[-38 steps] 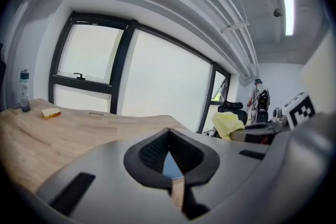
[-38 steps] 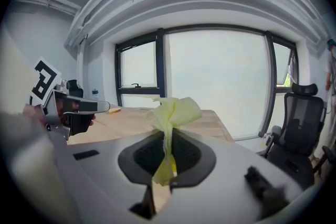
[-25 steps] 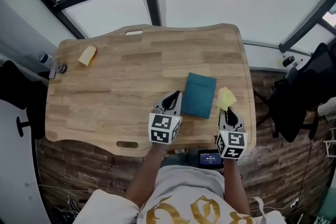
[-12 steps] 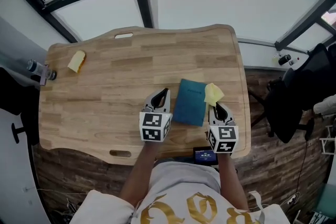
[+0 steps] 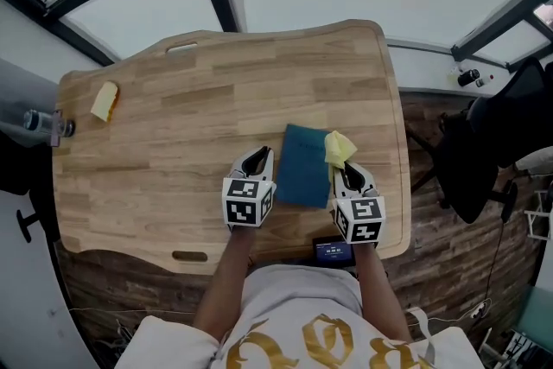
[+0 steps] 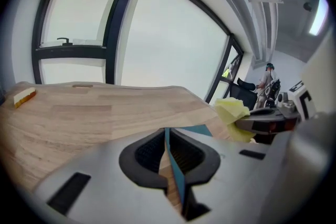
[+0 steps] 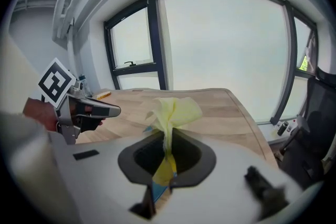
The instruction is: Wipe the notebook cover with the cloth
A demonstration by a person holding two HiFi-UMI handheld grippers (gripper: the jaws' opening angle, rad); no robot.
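Dropping left gripper (image 5: 257,158), right gripper (image 5: 346,175) nearer notebook (image 5: 302,168) between them; left jaws pressed together, empty; right pinching cloth (image 5: 338,149). Risking notebook sliding unpinned.

The table (image 5: 173,125) is matt grained wood, the notebook cover (image 5: 302,170) smooth, the cloth (image 5: 338,148) soft.

The cloth (image 5: 338,148) covers the far right corner of the notebook (image 5: 302,177) in the head view.

Teal notebook (image 5: 304,177), pale yellow cloth (image 5: 339,149); light wood-grain table (image 5: 173,134), black-and-white square-patterned cube (image 5: 244,201)
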